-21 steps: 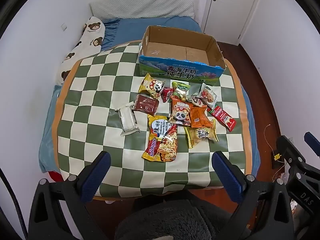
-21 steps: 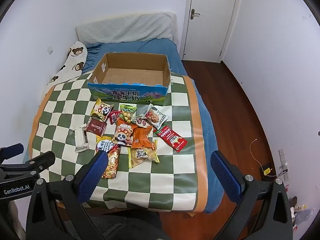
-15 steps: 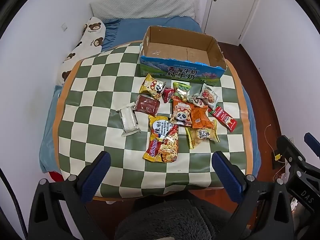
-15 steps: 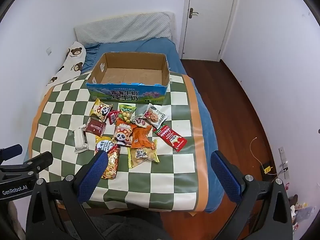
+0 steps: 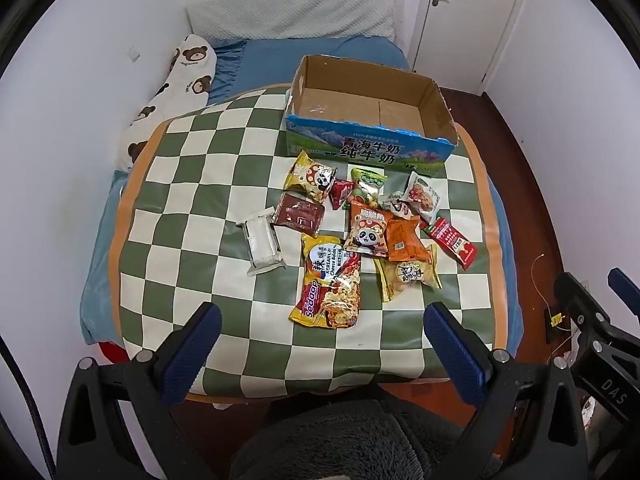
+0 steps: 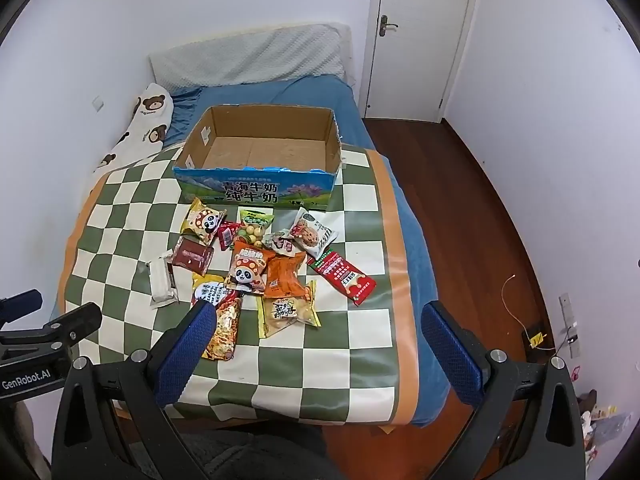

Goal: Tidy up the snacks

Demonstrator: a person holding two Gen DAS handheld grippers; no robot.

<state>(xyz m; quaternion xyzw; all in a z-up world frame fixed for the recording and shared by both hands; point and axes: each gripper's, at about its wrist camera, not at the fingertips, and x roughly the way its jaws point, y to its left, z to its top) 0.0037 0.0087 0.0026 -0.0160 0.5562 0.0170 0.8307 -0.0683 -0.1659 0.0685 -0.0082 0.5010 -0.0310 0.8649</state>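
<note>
Several snack packets lie in a pile on a green-and-white checked mat (image 5: 192, 184) on a bed: a yellow noodle pack (image 5: 330, 282), a white bar (image 5: 262, 242), a panda pack (image 5: 366, 232), a red sachet (image 5: 452, 238). An empty cardboard box (image 5: 370, 120) stands behind them; it also shows in the right wrist view (image 6: 260, 148). My left gripper (image 5: 322, 354) is open and empty, above the mat's near edge. My right gripper (image 6: 316, 350) is open and empty, its left finger (image 6: 188, 350) over the noodle pack's end (image 6: 224, 330).
A bear-print pillow (image 5: 168, 96) and a grey pillow (image 5: 292, 12) lie at the bed's head. A white door (image 6: 420, 32) stands at the back right. Wooden floor (image 6: 472, 216) runs along the bed's right side. White walls stand on both sides.
Both grippers have moved slightly forward toward the snacks, which sit a little larger in both views. Jaws remain open.
</note>
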